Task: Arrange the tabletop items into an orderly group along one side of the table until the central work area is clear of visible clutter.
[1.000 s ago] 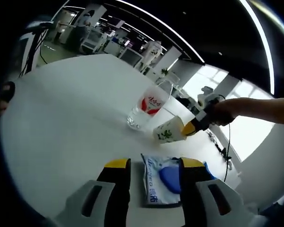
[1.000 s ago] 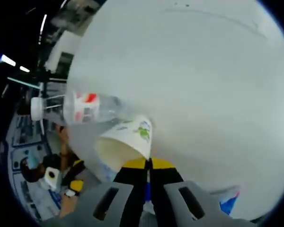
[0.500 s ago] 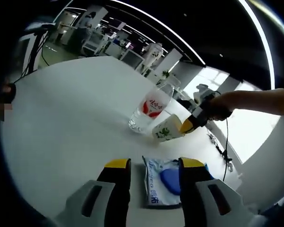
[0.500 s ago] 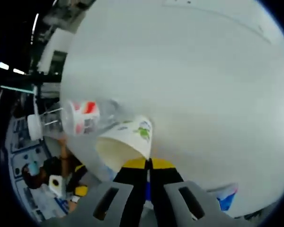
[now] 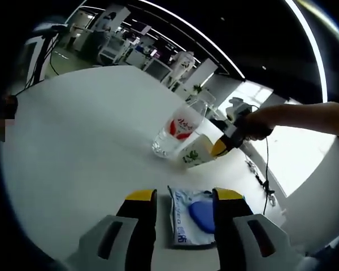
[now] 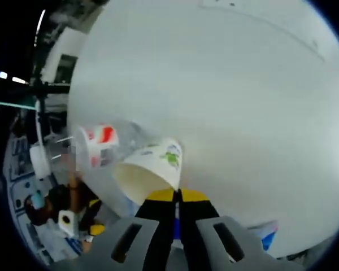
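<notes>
A white paper cup with green print [image 5: 194, 156] [image 6: 151, 169] is tipped in the air just beside a clear plastic bottle with a red label [image 5: 177, 127] [image 6: 101, 144]. My right gripper [image 6: 178, 196] is shut on the cup's rim; in the left gripper view the right gripper [image 5: 221, 146] comes in from the right, held by a hand. A blue-and-white wet-wipe pack [image 5: 193, 217] lies flat on the white table [image 5: 85, 141], just past my left gripper [image 5: 177, 196], which stands open with nothing between its jaws.
The wipe pack's corner [image 6: 267, 237] shows by the table edge in the right gripper view. A cable [image 5: 267, 175] hangs from the right gripper. Office desks and chairs [image 5: 116, 51] stand beyond the table's far edge. Bare white tabletop [image 6: 226, 96] spreads ahead.
The right gripper has carried the cup a little closer to the bottle and further over the table. The left gripper has stayed open over the wipe pack.
</notes>
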Tool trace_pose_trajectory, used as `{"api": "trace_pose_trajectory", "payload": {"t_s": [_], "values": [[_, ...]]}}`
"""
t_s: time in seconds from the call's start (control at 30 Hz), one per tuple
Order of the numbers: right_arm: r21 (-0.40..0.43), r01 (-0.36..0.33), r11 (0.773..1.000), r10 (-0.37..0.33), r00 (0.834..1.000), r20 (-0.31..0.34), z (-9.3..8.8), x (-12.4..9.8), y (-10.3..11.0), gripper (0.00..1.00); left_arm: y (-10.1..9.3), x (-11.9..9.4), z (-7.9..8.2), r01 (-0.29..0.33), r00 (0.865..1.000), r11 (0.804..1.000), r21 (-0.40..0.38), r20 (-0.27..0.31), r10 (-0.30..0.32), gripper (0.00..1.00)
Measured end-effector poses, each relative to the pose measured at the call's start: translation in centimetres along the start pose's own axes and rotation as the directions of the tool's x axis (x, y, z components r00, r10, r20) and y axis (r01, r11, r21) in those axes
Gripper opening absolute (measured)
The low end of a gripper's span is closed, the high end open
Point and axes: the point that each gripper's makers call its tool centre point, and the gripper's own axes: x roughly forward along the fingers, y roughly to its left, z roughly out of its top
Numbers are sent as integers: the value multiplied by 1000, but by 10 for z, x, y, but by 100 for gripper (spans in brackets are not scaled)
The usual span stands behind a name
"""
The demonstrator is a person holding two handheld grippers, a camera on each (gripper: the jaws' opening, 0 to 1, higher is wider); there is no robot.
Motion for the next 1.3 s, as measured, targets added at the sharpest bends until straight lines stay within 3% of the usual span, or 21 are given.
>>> {"api": "trace_pose_trajectory", "payload": {"t_s": [0.43,0.57,0.73,1.2,1.3], "values": [[-27,29,999,-29,1000,7,7,-3,1,0,4,-1,5,-3,1000,1000,-17,22,4,38],[-17,25,1000,-26,1000,-4,6,-4,1,0,4,-1,5,-3,1000,1000,-20,25,3,38],[-61,79,995,-81,996,-38,5,-5,-9,0,4,-1,5,-1,1000,1000,-21,23,1,38],[-97,100,990,-108,991,-79,-3,3,-4,0,6,-2,5,-7,999,999,-32,31,8,38],[-94,93,991,-100,993,-69,2,3,-4,0,6,-2,5,-8,999,999,-35,31,9,37]]}}
